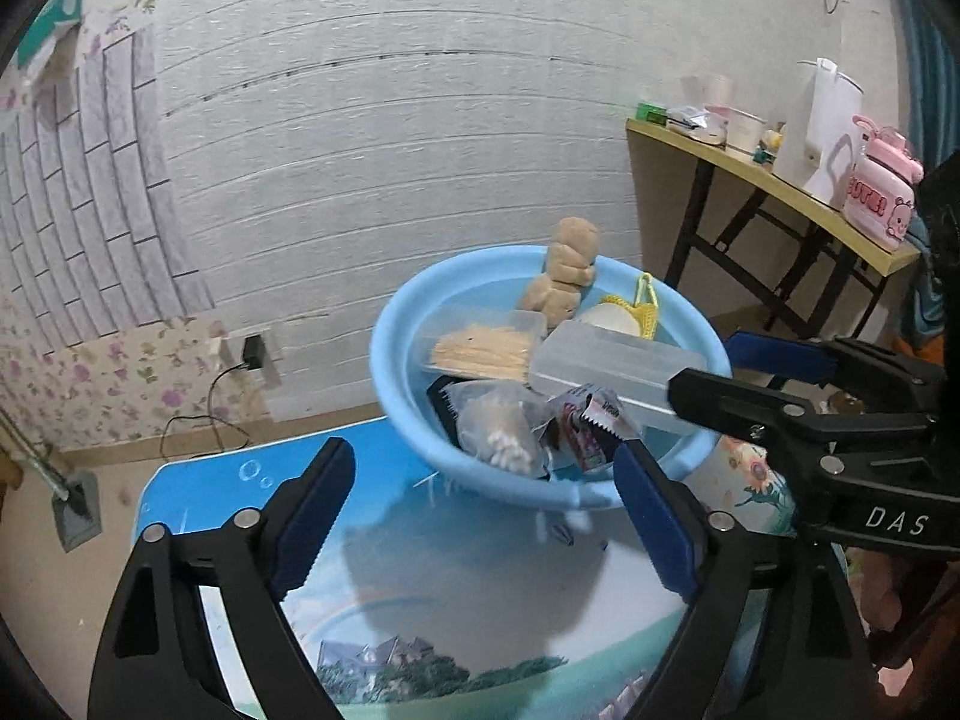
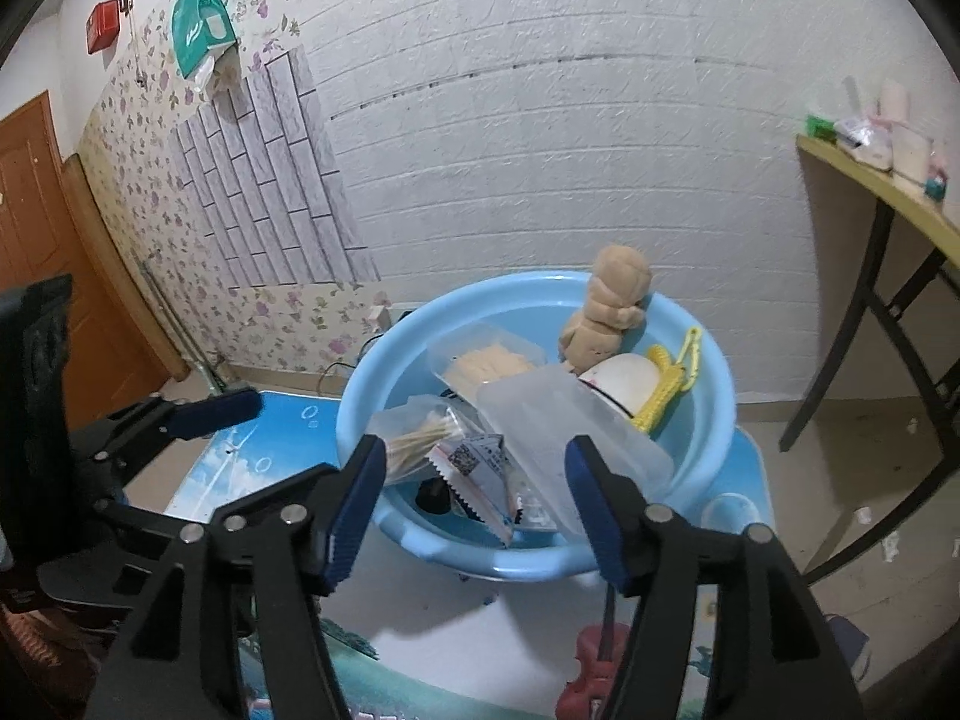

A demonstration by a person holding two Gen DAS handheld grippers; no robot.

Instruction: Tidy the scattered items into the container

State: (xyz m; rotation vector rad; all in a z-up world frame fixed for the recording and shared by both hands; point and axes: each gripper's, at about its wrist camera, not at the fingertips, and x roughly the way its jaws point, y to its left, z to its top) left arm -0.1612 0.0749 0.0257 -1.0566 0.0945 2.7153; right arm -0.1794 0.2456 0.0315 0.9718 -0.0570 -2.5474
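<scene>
Both hand-held grippers hang over the near side of the blue basin (image 1: 408, 324), and neither holds anything. The left hand-held gripper (image 1: 480, 516) stands spread wide, with only the printed surface (image 1: 240, 480) showing between its blue pads. The right hand-held gripper (image 2: 474, 510) is also released, parted over the basin's near rim with nothing pinched.

The basin sits on the surface, close to the white brick wall (image 1: 420, 120), and it is already well filled. A tan plush toy (image 2: 612, 312) leans upright against the far rim. Beside it lie a white round thing (image 2: 624, 378) and a yellow cord (image 2: 666, 384). A clear box of wooden sticks (image 1: 480, 342) lies toward the far left, and a frosted plastic box (image 2: 564, 420) rests tilted across the middle. Near the front rim sit a bag of cotton swabs (image 2: 420, 438) and a small snack packet (image 2: 474, 462), touching each other.

A side table (image 1: 780, 180) with cups and a pink bottle (image 1: 879, 198) stands off to the right.
</scene>
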